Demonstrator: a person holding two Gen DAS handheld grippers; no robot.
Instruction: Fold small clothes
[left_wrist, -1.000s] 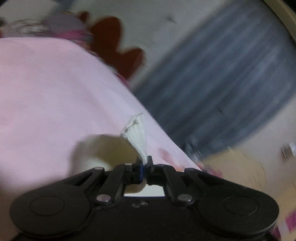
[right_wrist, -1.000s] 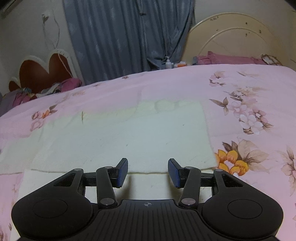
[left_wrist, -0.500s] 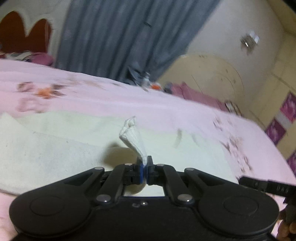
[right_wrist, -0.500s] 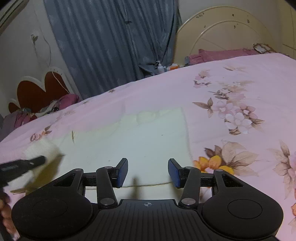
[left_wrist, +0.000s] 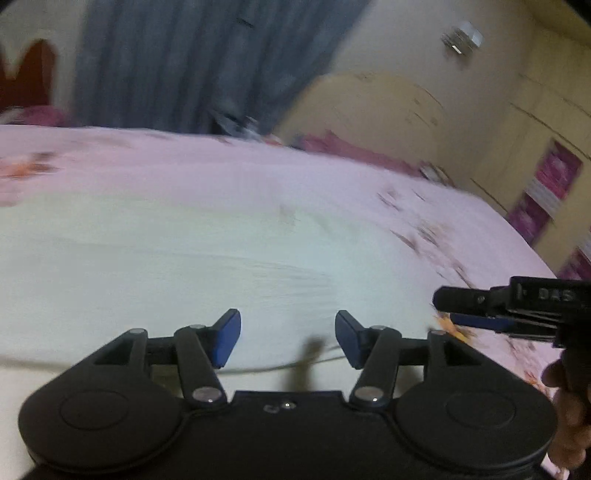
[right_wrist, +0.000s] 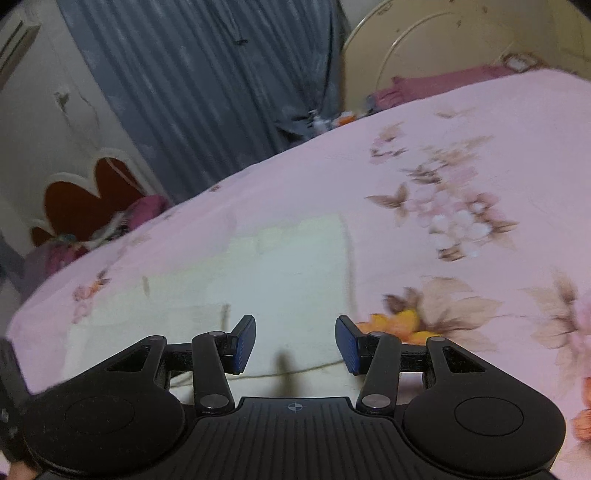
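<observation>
A wide bed (right_wrist: 461, 155) fills the room, covered in a pink sheet printed with flowers. Behind it hangs a grey-blue curtain (right_wrist: 207, 74), with a cream rounded headboard (right_wrist: 454, 40) to its right and a red heart-shaped cushion (right_wrist: 85, 199) against the wall to its left.

Spread flat on the sheet lies a pale cream-white cloth (left_wrist: 155, 266), folded over so that a layered edge runs across its near part; it sits toward the near-left side of the bed, just beside an orange flower in the print.

The left gripper (left_wrist: 288, 338) hovers over the cloth's near edge, its jaws opening, with nothing between the blue pads. The right gripper (right_wrist: 295, 343) is close alongside it, over the cloth's right-hand near corner, its jaws standing apart and empty. From the left wrist view, the right gripper shows side-on at the right margin, with a hand (left_wrist: 569, 413) beneath it.
</observation>
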